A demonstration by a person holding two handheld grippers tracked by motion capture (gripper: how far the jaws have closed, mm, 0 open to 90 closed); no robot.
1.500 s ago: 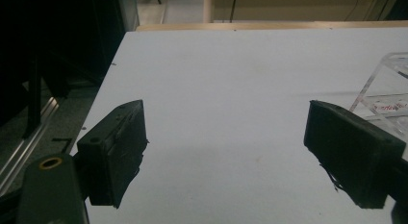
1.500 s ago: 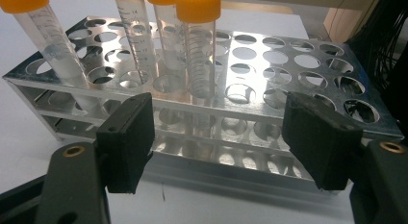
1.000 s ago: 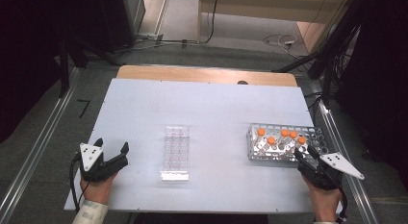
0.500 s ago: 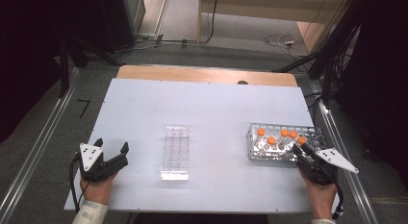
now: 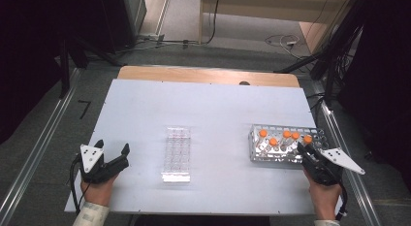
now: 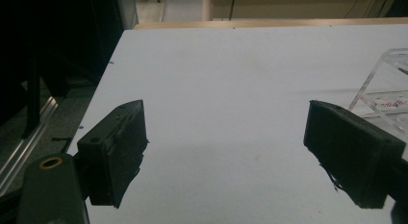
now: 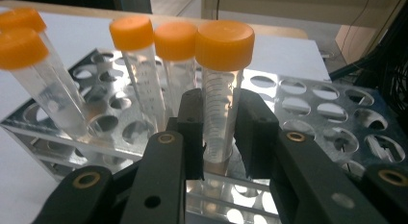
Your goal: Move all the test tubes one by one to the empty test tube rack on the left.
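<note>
White table (image 5: 208, 109): tube (image 7: 219, 104) clamped between right hand-held gripper (image 7: 217, 132) jaws.

The white table (image 5: 208, 114) is looked down on from above its near edge, facing forward, with the floor beyond it taken in. The metal tube rack (image 5: 283, 149) is seen far off there and very close in the right gripper view (image 7: 269, 118), low and level. The left gripper view is set low over the table (image 6: 226, 89), facing its far edge, the clear plastic rack (image 6: 385, 89) being clipped at one side; that rack (image 5: 177, 153) is shared with the high view.
</note>
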